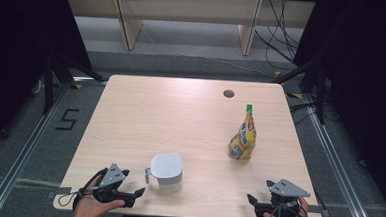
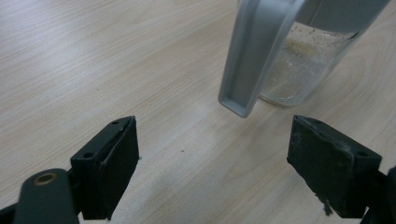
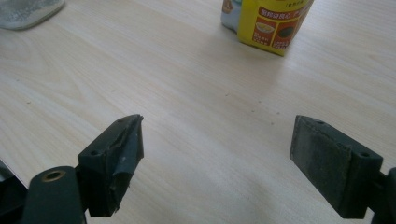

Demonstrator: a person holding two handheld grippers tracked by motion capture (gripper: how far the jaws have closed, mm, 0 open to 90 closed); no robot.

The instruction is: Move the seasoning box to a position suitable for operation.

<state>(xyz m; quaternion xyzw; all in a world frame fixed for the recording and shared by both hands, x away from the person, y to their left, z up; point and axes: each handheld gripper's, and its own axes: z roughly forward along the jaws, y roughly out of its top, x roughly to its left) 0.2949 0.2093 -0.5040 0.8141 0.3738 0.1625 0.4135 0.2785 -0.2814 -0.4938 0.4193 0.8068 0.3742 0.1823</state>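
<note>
With both grippers' jaws apart and empty at the table's near edge, I line my left gripper (image 1: 135, 194) up squarely on the handle (image 2: 254, 51) of the jug (image 1: 166, 171) (near-edge middle), leaving my right gripper (image 1: 256, 203) for the bottle (image 1: 243, 136).

You had bare tabletop (image 1: 180, 118) across the whole far half, with just a small round grommet hole (image 1: 229, 94) near the back edge. Ahead of your left gripper (image 1: 132, 195), its jaws wide apart and empty, the lidded jug (image 1: 166, 171) stood near, its grey handle (image 2: 252, 56) turned toward you and blocking a straight pass. Your right gripper (image 1: 258, 201), likewise wide and empty, had clear wood before it up to the yellow squeeze bottle (image 1: 243, 136), standing upright well apart from the jug, leaving a broad lane between them
</note>
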